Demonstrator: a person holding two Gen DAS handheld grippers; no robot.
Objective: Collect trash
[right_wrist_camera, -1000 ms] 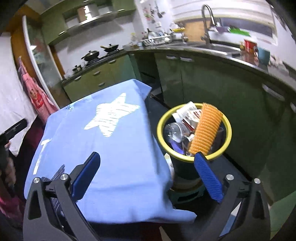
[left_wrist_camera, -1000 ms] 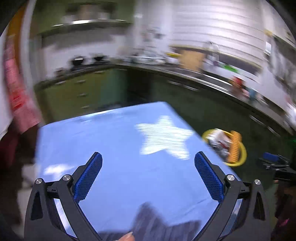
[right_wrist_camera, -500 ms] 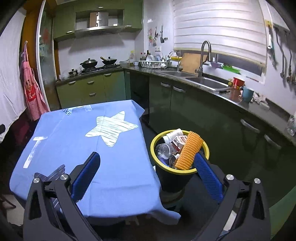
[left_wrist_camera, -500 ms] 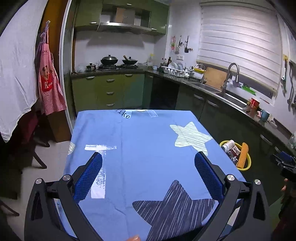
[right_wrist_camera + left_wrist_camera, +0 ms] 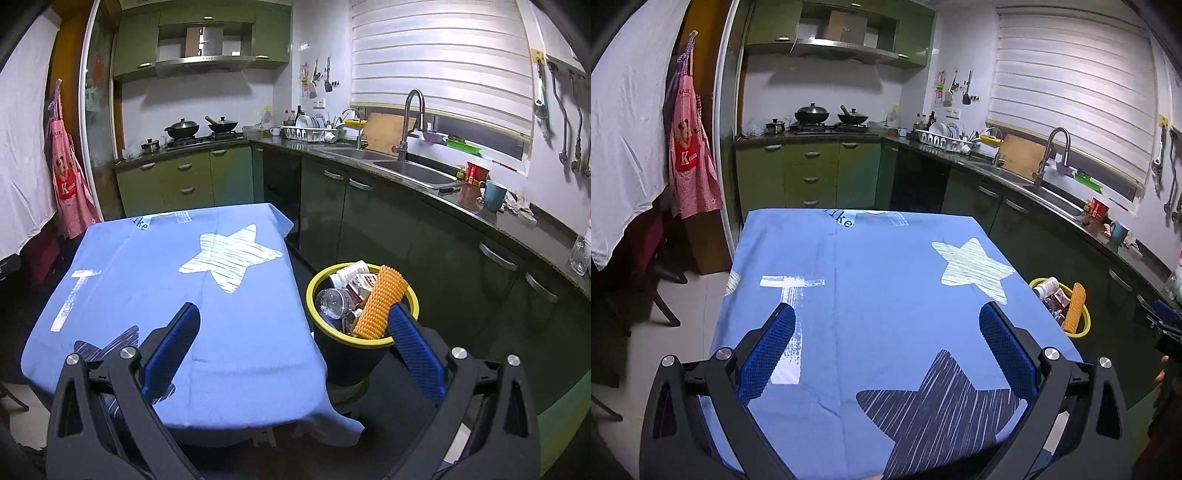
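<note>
A black trash bin with a yellow rim [image 5: 364,345] stands on the floor right of the table; it also shows in the left wrist view [image 5: 1084,325]. It holds an orange bumpy roller [image 5: 380,308], a clear plastic bottle [image 5: 332,301], a white bottle [image 5: 349,273] and packets. The table wears a blue cloth with stars [image 5: 886,295], [image 5: 166,295] and nothing lies on it. My left gripper [image 5: 886,314] is open and empty above the table's near end. My right gripper [image 5: 295,314] is open and empty, above the table's right edge near the bin.
Green kitchen cabinets with a dark counter [image 5: 424,181] run along the back and right, with a sink and tap [image 5: 410,122], a dish rack, a stove with pots [image 5: 831,116]. A pink apron [image 5: 689,155] and white sheet hang left. A dark chair [image 5: 650,266] stands left.
Both grippers have drawn back and risen; more of the table and kitchen shows, and the bin looks smaller and farther. The left view has gone from blurred to steady.
</note>
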